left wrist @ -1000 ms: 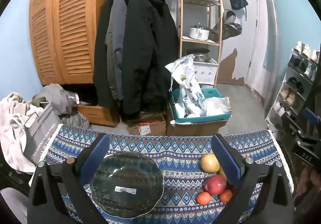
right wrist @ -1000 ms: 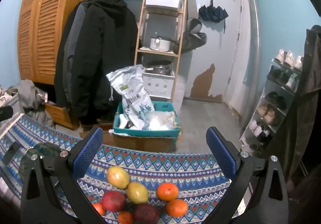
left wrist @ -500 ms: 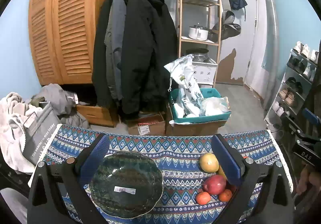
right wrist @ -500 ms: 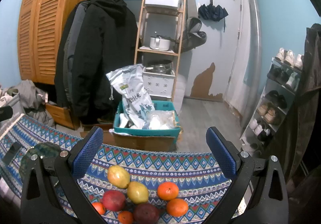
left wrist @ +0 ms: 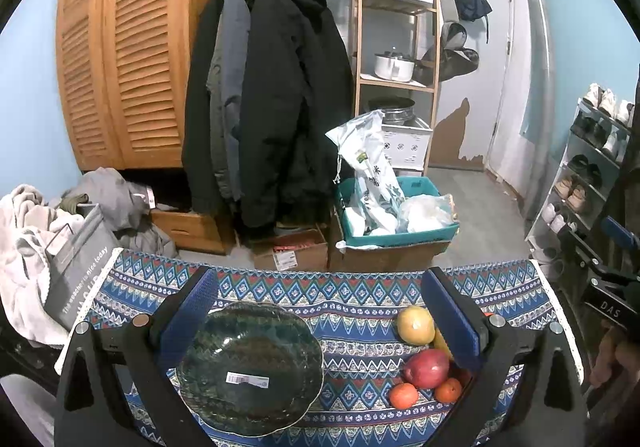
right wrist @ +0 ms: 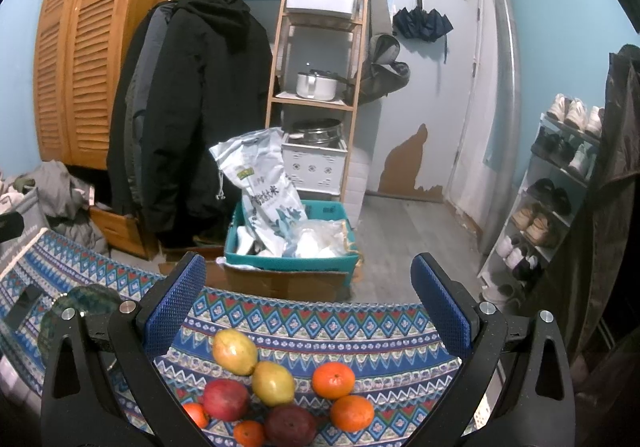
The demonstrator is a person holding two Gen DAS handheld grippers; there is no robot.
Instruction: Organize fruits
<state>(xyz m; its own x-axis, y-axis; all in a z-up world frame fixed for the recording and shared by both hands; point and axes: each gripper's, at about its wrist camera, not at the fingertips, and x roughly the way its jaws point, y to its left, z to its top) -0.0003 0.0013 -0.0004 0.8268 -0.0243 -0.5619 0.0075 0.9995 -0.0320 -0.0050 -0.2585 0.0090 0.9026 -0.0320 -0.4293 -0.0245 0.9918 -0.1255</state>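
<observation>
Dim, cool light; fisheye-warped edges

On the tablecloth [left wrist: 352,299]: glass bowl [left wrist: 250,367] at 7 o'clock, fruit cluster [left wrist: 426,363] at 4 o'clock, well apart; storage bin [left wrist: 400,235] behind at 12.

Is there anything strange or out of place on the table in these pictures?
Yes: the green glass plate still carries a white barcode sticker in its middle, where fruit would go. The fruits lie loose on the cloth, none on the plate.
</observation>
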